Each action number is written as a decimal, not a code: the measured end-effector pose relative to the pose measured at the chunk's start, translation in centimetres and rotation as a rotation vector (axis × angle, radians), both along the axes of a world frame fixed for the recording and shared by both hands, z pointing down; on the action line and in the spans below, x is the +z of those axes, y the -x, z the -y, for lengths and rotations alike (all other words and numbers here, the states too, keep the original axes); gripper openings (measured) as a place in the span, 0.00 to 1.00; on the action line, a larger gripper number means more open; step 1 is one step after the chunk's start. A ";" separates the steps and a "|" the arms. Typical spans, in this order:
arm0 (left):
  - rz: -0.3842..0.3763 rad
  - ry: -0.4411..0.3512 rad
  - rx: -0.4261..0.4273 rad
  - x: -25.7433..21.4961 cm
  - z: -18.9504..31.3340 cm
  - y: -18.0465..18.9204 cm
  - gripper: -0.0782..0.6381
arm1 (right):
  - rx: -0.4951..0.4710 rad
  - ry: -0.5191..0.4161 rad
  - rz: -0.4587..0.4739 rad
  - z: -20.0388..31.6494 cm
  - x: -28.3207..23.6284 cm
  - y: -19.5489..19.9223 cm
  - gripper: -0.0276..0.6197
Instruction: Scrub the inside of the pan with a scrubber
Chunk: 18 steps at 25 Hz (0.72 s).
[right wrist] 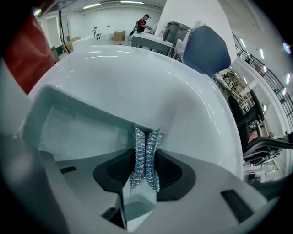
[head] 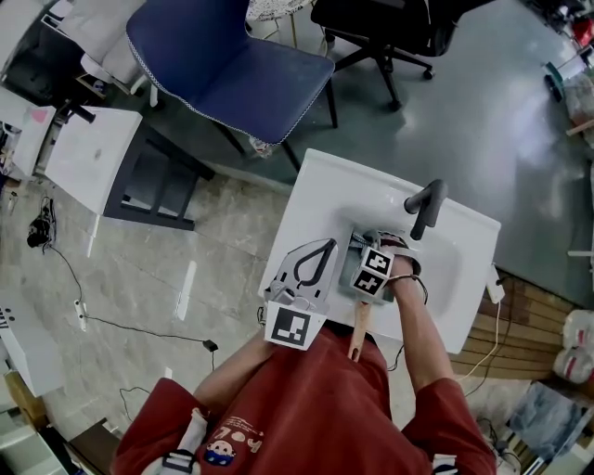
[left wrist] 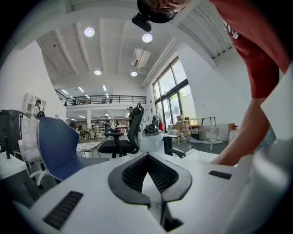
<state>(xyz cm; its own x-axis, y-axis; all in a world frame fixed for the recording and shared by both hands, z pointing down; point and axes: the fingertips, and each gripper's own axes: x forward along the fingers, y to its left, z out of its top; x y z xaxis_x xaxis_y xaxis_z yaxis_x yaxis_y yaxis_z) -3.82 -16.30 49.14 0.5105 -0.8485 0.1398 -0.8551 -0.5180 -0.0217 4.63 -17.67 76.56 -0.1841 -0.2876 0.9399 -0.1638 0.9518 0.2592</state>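
Observation:
A pale teal, square-sided pan (right wrist: 68, 132) sits in the white sink (head: 320, 186). Its wooden handle (head: 358, 330) sticks out towards the person. My right gripper (right wrist: 145, 136) is shut on a silvery steel-wool scrubber (right wrist: 145, 157), held down inside the pan close to its far wall. From the head view this gripper (head: 370, 245) is over the pan (head: 356, 237), mostly hidden under its marker cube. My left gripper (head: 329, 245) lies at the sink's left rim beside the pan. Seen in its own view, the left gripper (left wrist: 147, 156) is shut with nothing between its fingers.
A black faucet (head: 425, 206) rises at the sink's far side, just beyond the right gripper. A blue chair (head: 232, 65) and a black office chair (head: 399, 23) stand behind the sink. A white table (head: 83, 158) is at the left.

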 end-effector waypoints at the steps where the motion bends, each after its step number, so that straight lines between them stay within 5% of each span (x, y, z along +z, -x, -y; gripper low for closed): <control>1: 0.002 0.003 0.000 0.0 0.0 0.0 0.13 | 0.002 0.001 0.000 0.0 0.0 0.0 0.28; 11: -0.020 -0.004 -0.004 -0.5 0.6 -0.2 0.13 | 0.065 0.006 0.043 -0.2 -3.7 -1.0 0.29; 18: -0.020 0.002 -0.010 -0.3 0.5 0.4 0.13 | 0.012 0.346 0.083 -4.8 -8.0 -1.9 0.29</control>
